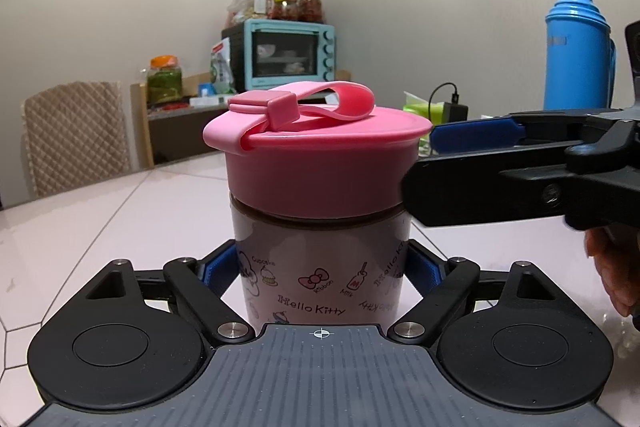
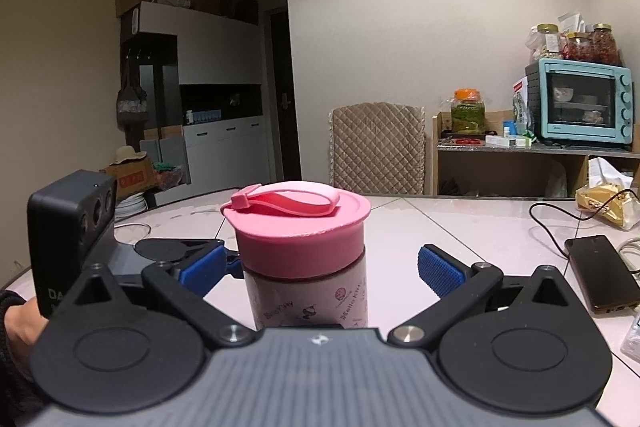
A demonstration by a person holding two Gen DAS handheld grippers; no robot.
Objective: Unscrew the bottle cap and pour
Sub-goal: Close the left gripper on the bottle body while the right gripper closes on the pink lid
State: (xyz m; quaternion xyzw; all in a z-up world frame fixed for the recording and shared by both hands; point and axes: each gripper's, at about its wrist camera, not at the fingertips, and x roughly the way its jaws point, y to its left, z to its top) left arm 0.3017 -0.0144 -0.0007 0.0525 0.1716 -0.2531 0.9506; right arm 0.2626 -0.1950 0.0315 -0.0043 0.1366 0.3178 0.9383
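A pink Hello Kitty bottle [image 1: 320,267] stands upright on the white table, with a wide pink screw cap [image 1: 320,163] and a pink strap on top. My left gripper [image 1: 320,269] is shut on the bottle's body, its blue pads pressed on both sides. In the right wrist view the bottle [image 2: 308,291] and its cap [image 2: 300,239] stand between the blue pads of my right gripper [image 2: 320,267], which is open around the cap; the right pad stands apart from it. The right gripper also shows in the left wrist view [image 1: 424,163], coming in from the right at cap height.
A blue thermos [image 1: 578,47] stands at the back right. A phone [image 2: 602,273] on a cable and a yellow bag [image 2: 608,203] lie on the table to the right. A padded chair [image 2: 376,147] and a shelf with a teal oven [image 2: 582,103] stand behind.
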